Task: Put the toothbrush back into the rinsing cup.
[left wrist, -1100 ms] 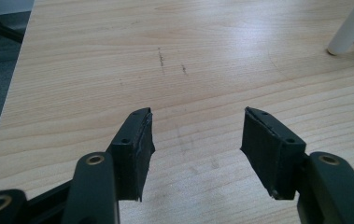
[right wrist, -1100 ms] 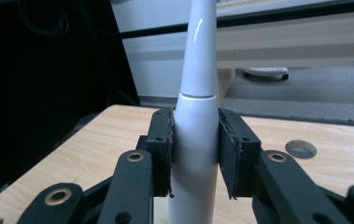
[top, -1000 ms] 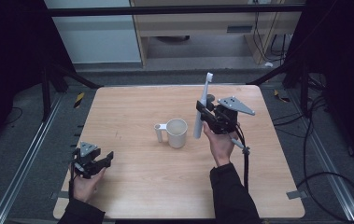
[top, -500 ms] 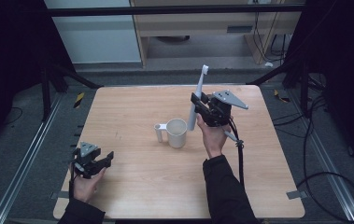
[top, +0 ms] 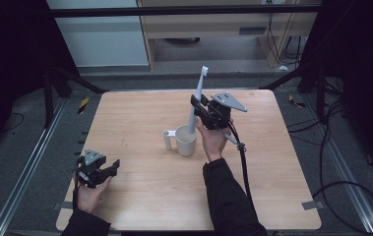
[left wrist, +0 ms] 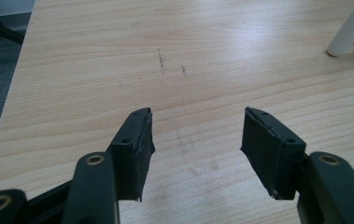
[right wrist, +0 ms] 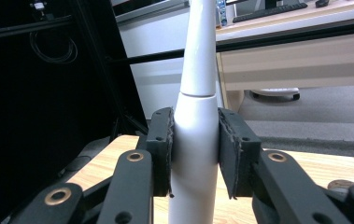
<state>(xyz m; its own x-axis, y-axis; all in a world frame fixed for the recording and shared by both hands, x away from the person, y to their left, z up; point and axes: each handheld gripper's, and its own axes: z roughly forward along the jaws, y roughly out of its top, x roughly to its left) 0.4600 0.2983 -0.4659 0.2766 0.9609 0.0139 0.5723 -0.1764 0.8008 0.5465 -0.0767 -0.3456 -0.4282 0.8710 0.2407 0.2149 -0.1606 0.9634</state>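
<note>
Right gripper (top: pixel 200 109) clamped on upright toothbrush (top: pixel 197 101) over mug (top: pixel 186 139) mid-table (top: pixel 139 108); left gripper (top: pixel 106 169) agape, empty, near front-left corner.

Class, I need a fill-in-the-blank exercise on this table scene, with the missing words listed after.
1. The right tongs are shut on a white electric ____.
2. Its lower end sits over the cream mug with a ____ on its side.
3. The left tongs stand ____ above the bare wooden table.

Missing words: toothbrush; handle; open
</note>
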